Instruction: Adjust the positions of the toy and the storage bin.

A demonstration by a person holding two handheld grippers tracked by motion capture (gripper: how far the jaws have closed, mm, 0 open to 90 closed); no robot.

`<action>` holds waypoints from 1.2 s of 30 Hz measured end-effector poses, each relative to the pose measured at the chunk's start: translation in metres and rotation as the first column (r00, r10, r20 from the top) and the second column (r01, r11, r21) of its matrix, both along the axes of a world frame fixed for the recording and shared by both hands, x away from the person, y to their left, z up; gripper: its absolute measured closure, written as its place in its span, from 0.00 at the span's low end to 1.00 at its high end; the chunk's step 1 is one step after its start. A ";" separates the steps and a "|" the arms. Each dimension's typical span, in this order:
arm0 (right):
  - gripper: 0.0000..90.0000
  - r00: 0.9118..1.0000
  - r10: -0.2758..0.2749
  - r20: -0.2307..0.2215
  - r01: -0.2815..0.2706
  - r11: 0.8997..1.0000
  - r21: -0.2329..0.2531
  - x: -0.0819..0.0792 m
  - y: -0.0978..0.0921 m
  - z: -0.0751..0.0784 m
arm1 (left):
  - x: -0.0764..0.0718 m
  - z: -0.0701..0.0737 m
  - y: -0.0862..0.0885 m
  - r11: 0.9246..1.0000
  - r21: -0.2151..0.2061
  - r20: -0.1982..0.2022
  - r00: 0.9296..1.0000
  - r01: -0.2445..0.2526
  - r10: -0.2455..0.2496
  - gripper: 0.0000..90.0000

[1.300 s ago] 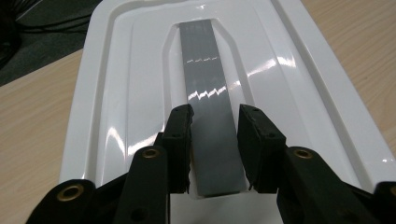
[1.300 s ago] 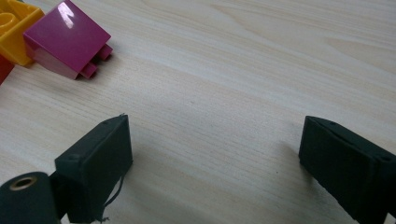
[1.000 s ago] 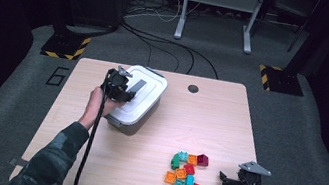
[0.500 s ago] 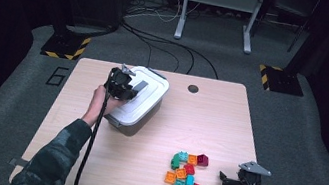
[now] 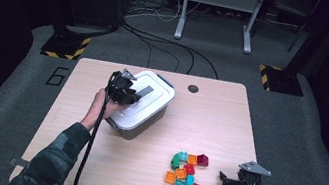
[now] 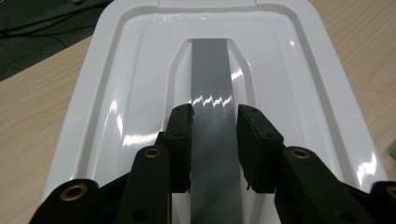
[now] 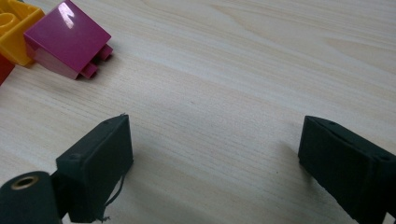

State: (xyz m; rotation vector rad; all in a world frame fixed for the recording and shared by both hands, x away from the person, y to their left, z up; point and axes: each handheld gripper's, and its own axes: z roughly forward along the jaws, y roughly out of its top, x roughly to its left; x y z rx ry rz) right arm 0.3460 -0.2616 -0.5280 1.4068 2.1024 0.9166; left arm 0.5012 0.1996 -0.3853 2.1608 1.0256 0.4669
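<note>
Left claw (image 6: 214, 119): mine, sitting on top of the white bin lid (image 6: 140, 84). Jaws partly spread, one each side of the grey handle strip (image 6: 210, 65) that runs down the lid's middle. Pads look right beside the strip's edges; can't tell if they actually press it, so not calling it a grasp. In the high view the left claw (image 5: 124, 91) is over the lid's near-left end, my hand (image 5: 102, 105) just behind it at the bin's corner.

White bin (image 5: 142, 106): lid on, standing on the surface (image 5: 209, 115), turned at an angle to its edges.

Right claw (image 7: 215, 154): released, jaws wide apart, bare wood between them, nothing held. Relative to the bin, the right claw (image 5: 238, 182) is well apart, toward the near-right corner of the surface.

Blocks (image 5: 184, 172): loose cluster between the bin and the right claw, nearer the claw. Orange, teal, green, red pieces touching each other. A magenta block (image 7: 70, 39) lies at the cluster's far-right edge, touching a yellow one (image 7: 14, 28).

Dark round grommet (image 5: 193, 88) on the surface, just beyond the bin's far-right corner.
</note>
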 end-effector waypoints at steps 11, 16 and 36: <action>0.06 1.000 0.010 -0.011 -0.010 1.000 -0.001 0.000 0.001 0.000 | -0.008 -0.001 -0.004 0.998 -0.032 -0.020 0.998 0.052 -0.052 0.74; 0.06 1.000 0.013 -0.011 -0.013 1.000 -0.002 0.000 0.001 0.000 | -0.012 -0.001 -0.008 0.996 -0.046 -0.030 0.996 0.081 -0.083 0.74; 0.06 1.000 0.013 -0.010 -0.013 1.000 -0.002 0.000 0.001 0.000 | -0.026 -0.003 -0.028 0.987 -0.079 -0.032 0.989 0.139 -0.141 0.74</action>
